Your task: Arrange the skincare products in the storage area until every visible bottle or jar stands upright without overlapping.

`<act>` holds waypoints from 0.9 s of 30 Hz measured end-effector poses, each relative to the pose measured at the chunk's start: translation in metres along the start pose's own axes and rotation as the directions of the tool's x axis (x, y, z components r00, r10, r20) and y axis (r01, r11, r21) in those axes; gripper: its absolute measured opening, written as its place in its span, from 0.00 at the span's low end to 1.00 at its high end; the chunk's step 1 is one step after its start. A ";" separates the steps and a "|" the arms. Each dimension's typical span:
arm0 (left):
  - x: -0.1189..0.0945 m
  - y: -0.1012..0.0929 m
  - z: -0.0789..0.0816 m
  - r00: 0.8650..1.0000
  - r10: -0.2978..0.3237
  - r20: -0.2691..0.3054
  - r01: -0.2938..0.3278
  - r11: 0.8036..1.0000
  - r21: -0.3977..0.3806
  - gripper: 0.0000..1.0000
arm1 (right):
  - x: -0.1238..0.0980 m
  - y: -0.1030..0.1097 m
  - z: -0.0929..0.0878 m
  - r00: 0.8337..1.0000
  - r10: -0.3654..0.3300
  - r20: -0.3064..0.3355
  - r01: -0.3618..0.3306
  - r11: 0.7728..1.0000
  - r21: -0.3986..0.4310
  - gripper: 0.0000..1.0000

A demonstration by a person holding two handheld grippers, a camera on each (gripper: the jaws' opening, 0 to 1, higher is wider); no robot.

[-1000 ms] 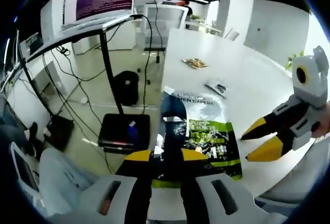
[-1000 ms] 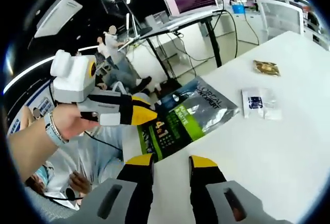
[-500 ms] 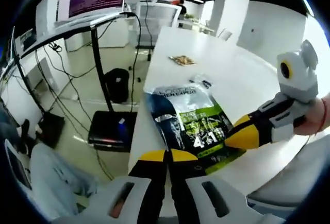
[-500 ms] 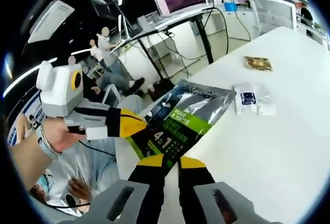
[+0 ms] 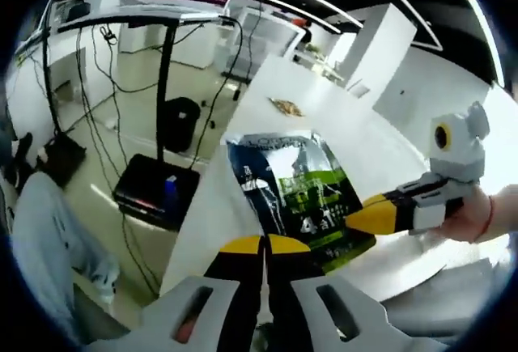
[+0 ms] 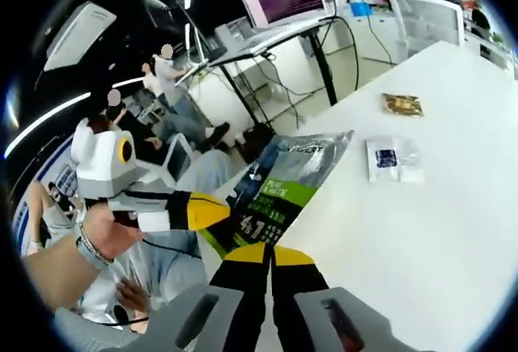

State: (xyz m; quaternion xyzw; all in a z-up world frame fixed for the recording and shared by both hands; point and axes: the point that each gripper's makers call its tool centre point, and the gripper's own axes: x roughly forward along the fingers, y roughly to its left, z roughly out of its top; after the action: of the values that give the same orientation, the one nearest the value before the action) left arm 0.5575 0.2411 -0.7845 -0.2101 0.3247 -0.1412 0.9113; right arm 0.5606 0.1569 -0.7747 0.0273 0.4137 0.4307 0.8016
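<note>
1. White table [image 6: 453, 206]: I take it as my landmark; its long top runs away from both cameras.
2. Silver-and-green skincare pouch [image 5: 295, 194] [image 6: 279, 186]: lifted off the near end of the table, held between both tongs, printed face visible in both views.
3. Left gripper [image 5: 264, 244]: I read its yellow tips as clenched on the pouch's lower edge, at the table's near edge. The right gripper view shows it [image 6: 217, 210] coming in from the left, a hand [image 6: 101, 235] behind it.
4. Right gripper [image 6: 261, 253]: tips pinched together on the pouch's bottom corner, over the table's near end.
5. Small white sachet [image 6: 392, 160]: flat on the table, beyond the pouch.
6. Brown snack packet [image 6: 402, 104]: flat, farther along the table.
</note>
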 end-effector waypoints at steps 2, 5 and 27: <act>-0.010 -0.008 0.011 0.996 -0.051 0.074 0.056 0.997 -0.060 0.00 | -0.012 0.006 0.008 0.999 0.014 0.045 -0.014 1.000 -0.005 0.00; -0.031 -0.031 0.025 0.976 -0.140 0.167 0.155 0.985 -0.078 0.00 | -0.030 0.014 0.014 0.995 0.039 0.088 -0.040 0.999 0.008 0.00; -0.103 -0.171 0.045 0.666 -0.672 0.324 0.679 0.726 0.111 0.00 | -0.195 0.052 0.022 0.858 0.227 0.460 -0.219 0.973 -0.073 0.00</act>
State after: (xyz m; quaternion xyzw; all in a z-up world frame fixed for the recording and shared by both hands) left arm 0.4886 0.1452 -0.6172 -0.3452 0.0618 -0.4265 0.8338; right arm 0.4849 0.0578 -0.6149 0.1703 0.1996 0.5050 0.8223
